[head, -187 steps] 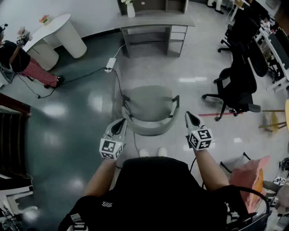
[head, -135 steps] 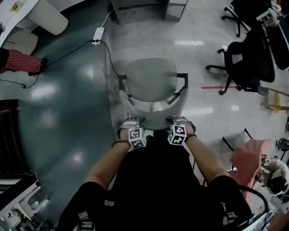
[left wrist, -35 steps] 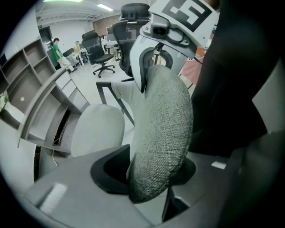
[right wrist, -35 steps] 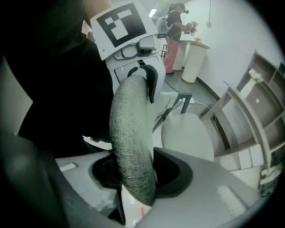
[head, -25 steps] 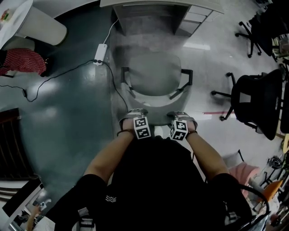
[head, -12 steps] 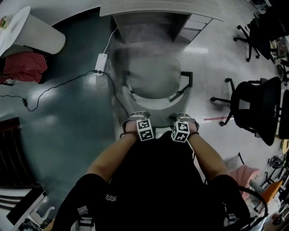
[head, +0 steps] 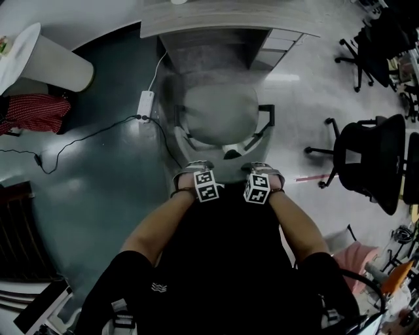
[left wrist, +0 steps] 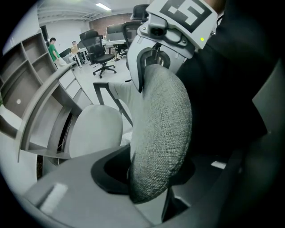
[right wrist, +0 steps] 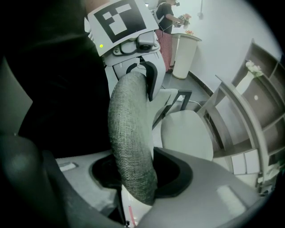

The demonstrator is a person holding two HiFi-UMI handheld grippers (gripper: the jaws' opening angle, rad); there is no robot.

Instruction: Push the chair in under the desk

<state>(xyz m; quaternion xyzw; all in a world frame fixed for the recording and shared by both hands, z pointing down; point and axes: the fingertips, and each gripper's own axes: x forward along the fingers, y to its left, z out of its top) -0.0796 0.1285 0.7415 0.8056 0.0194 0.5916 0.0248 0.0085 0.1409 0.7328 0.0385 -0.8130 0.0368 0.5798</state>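
Observation:
The grey chair (head: 219,114) faces the grey desk (head: 229,19), its seat front at the desk's opening. My left gripper (head: 194,173) and right gripper (head: 262,173) point steeply down, side by side on the top of the backrest, close to my body. In the left gripper view the fabric backrest (left wrist: 160,129) fills the gap between the jaws of the left gripper (left wrist: 151,178); the right gripper (left wrist: 171,31) grips further along. In the right gripper view the backrest (right wrist: 131,142) sits likewise in the right gripper (right wrist: 133,178).
A white power strip (head: 145,102) and its black cable lie on the floor left of the chair. The desk's drawer unit (head: 273,44) stands to the right of the opening. Black office chairs (head: 370,157) stand at right, a white round table (head: 46,55) at left.
The chair has rolled forward toward the desk with both grippers on its backrest. Its seat front now reaches the desk's opening.

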